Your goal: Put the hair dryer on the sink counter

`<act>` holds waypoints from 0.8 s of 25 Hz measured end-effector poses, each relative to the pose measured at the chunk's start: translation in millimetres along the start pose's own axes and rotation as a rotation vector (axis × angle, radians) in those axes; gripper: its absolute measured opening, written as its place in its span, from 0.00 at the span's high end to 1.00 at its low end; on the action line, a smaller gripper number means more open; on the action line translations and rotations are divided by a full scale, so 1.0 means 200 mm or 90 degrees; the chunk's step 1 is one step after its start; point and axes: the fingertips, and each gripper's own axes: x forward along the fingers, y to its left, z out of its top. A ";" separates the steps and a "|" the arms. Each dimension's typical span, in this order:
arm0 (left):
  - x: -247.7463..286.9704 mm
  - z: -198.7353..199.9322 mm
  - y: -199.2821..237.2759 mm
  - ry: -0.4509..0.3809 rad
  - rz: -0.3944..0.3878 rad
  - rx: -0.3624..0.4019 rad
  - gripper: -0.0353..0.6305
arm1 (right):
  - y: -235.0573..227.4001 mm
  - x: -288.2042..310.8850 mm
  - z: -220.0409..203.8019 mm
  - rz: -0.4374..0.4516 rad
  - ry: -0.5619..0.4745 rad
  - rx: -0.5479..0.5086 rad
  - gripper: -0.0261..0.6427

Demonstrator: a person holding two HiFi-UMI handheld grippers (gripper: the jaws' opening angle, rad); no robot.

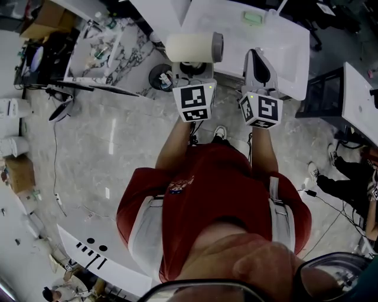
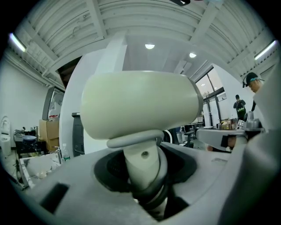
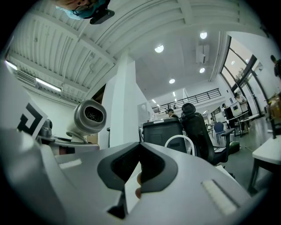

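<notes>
The fingers (image 2: 186, 173) of the left gripper (image 2: 145, 178) pinch the cream handle of the hair dryer (image 2: 140, 103). Its stout barrel sits crosswise above them, clear of any surface. Beside it, the right gripper (image 3: 140, 147) has its fingers pressed together with nothing between them. From that gripper's view the hair dryer (image 3: 89, 117) shows its round grey end at the left, well above the fingers.

From the head view, the left gripper (image 1: 192, 66) holds the hair dryer (image 1: 194, 47) at the near left corner of a white worktop (image 1: 289, 59), grey end turned toward the right gripper (image 1: 258, 57), which reaches over the worktop's near edge. Whether the dryer is over the worktop or just short of it cannot be told. A small green item (image 1: 253, 17) lies toward the worktop's far edge.

Behind the fingers, each gripper carries its cube of square markers. The person in a red shirt (image 1: 212, 200) stands on a pale glossy floor (image 1: 118, 141).
</notes>
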 end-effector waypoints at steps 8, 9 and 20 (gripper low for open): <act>0.25 0.04 -0.11 -0.002 -0.008 0.002 0.68 | -0.23 0.14 0.00 -0.006 -0.008 0.011 0.96; 0.28 0.04 -0.11 -0.001 -0.008 0.003 0.68 | -0.25 0.16 0.00 -0.007 -0.009 0.011 0.96; 0.59 0.01 -0.01 0.003 -0.025 0.002 0.68 | -0.32 0.44 -0.07 -0.020 -0.009 0.000 0.96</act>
